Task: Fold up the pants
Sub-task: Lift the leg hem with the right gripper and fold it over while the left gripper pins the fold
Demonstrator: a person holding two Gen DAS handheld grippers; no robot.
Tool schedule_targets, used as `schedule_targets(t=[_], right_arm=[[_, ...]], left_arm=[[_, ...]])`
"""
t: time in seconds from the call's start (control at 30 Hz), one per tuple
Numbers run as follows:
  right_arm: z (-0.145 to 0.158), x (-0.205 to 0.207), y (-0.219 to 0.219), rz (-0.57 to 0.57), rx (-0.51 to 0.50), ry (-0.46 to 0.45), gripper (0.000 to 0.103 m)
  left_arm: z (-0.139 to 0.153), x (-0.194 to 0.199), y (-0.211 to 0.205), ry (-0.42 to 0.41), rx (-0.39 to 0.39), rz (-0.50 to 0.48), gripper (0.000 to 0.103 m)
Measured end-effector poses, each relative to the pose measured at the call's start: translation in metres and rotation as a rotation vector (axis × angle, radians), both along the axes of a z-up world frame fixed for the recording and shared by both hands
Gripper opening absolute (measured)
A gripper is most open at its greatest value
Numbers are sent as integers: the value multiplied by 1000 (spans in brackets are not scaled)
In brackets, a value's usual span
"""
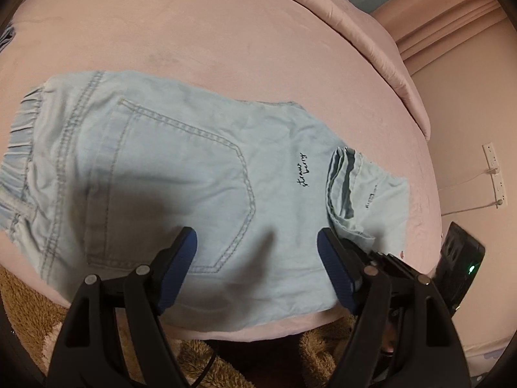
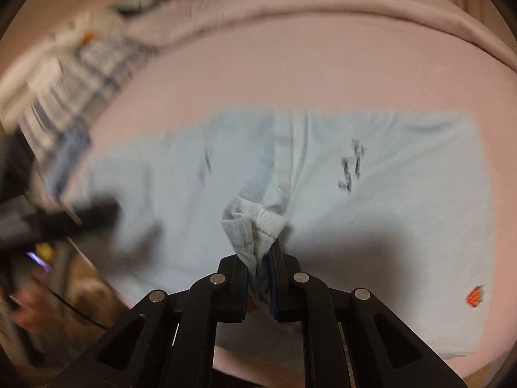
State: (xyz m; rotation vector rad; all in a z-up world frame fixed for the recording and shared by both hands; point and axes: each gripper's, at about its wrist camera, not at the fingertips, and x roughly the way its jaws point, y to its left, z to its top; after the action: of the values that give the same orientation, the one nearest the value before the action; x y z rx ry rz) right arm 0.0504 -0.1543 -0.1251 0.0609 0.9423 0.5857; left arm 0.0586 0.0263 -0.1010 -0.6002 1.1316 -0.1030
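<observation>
The light blue pants [image 1: 181,174] are lying spread flat on the pink bed [image 1: 200,32], reaching to the bed's near edge. Taking the pants as the landmark: the left hand-held gripper [image 1: 257,242] is hovering over their near edge with its jaws standing wide apart and nothing between them, one blue pad [image 1: 181,265] over the stitched back pocket [image 1: 181,174]. The right hand-held gripper [image 2: 258,278] is pinching a bunched hem [image 2: 253,223] of the pants, its jaws nearly closed on the cloth, lifting that hem above the flat part. The right wrist view is blurring with motion. A plaid cloth [image 2: 87,74] is lying on the bed beyond the pants' far corner.
</observation>
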Motion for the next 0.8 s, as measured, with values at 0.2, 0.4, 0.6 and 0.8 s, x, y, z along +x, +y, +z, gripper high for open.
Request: schedule_targets(t=[0.2, 0.4, 0.6, 0.8], right_arm=[[23, 1, -45, -67, 112, 42, 54], [16, -20, -113, -277, 100, 9, 60], [-9, -26, -161, -442, 65, 71, 60], [-27, -25, -173, -445, 146, 158, 60]], left_arm=[[5, 18, -22, -25, -24, -75, 79], [1, 41, -58, -35, -66, -178, 79], [-26, 62, -94, 31, -109, -261, 53], [-33, 54, -87, 54, -109, -250, 13]])
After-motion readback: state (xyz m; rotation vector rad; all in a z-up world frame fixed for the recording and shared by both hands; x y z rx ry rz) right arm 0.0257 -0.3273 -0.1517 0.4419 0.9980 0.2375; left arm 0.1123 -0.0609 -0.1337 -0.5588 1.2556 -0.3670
